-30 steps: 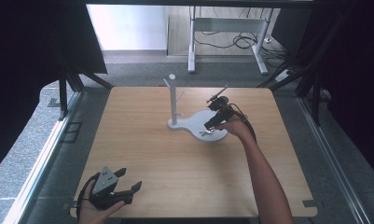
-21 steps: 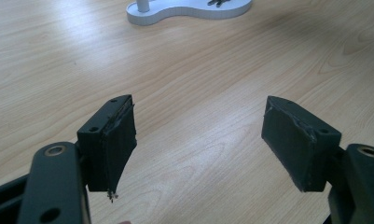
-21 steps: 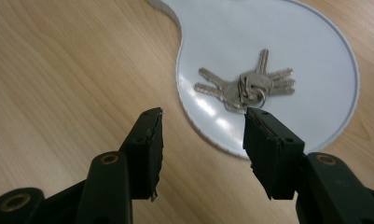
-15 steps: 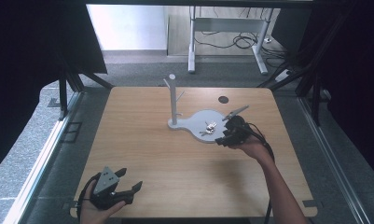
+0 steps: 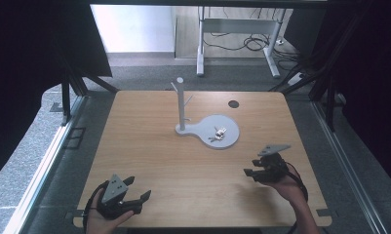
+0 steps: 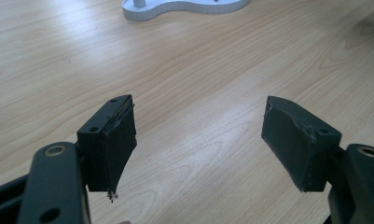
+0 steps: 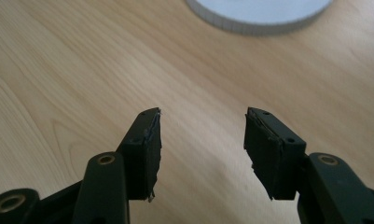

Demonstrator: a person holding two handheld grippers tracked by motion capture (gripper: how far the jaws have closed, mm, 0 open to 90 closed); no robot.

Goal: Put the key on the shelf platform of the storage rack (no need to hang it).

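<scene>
The left gripper (image 5: 134, 199) rests at the near left edge of the worktop (image 5: 154, 156), its jaws spread wide with nothing but bare wood between them. Farther right, the right gripper (image 5: 250, 173) hovers just over the wood, its jaws parted and empty (they have just been opening). Beyond it, the keys (image 5: 218, 134) lie on the round plate of the white stand (image 5: 206, 130), whose post rises at mid-worktop.
</scene>
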